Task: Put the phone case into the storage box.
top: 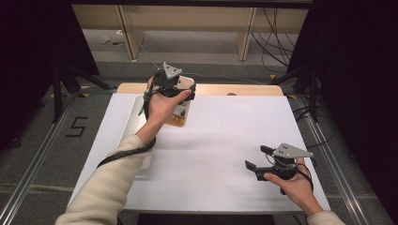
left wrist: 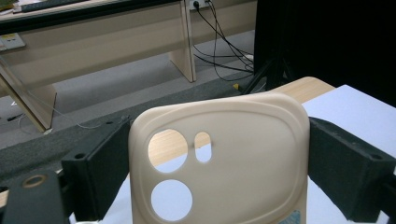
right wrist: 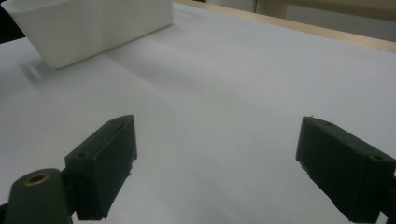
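Left tongs (left wrist: 219, 154) clamp your cream phone case (left wrist: 224, 163) by its edges; keep that squeeze steady. Right tongs (right wrist: 219, 172) idle wide over the bench (right wrist: 224, 84).

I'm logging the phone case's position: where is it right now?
The phone case is clamped between the left gripper jaws, held up over the table's far left edge in the high view.

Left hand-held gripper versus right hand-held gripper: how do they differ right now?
The left hand-held gripper is shut on the cream phone case, gripping its two long edges; the right hand-held gripper is open and holds nothing. In the high view the left one is raised at the table's far edge, over a wooden board, while the right one sits low by the near right corner. Both have black jaws.
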`<state>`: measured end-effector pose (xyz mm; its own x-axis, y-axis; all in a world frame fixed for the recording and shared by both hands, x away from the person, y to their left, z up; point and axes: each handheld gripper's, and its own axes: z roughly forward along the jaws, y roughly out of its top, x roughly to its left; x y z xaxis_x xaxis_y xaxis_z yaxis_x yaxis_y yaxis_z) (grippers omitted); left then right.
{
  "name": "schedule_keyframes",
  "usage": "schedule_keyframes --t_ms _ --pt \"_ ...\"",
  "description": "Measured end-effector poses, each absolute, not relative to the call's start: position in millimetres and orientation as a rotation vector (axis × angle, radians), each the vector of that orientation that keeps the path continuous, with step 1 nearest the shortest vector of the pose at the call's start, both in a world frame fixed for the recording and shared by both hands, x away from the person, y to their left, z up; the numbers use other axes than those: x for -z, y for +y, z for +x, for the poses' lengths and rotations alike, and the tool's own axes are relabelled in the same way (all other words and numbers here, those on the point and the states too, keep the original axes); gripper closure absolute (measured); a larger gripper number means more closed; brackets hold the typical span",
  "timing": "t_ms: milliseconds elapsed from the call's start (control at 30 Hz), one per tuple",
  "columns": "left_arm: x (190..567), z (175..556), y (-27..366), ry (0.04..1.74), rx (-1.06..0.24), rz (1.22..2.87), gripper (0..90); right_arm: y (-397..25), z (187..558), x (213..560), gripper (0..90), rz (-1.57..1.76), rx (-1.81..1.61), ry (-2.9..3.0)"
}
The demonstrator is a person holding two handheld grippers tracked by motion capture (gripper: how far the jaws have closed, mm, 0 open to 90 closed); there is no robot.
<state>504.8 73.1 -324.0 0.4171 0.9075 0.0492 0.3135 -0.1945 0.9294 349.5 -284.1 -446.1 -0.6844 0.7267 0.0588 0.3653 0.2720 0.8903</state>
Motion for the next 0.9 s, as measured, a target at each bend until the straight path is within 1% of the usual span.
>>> schedule_keyframes --t_ms 900 --pt "320 504 96 1.095 -0.816 1.703 11.5 -284 350 447 13.2 0.987 -1.377 2.186"
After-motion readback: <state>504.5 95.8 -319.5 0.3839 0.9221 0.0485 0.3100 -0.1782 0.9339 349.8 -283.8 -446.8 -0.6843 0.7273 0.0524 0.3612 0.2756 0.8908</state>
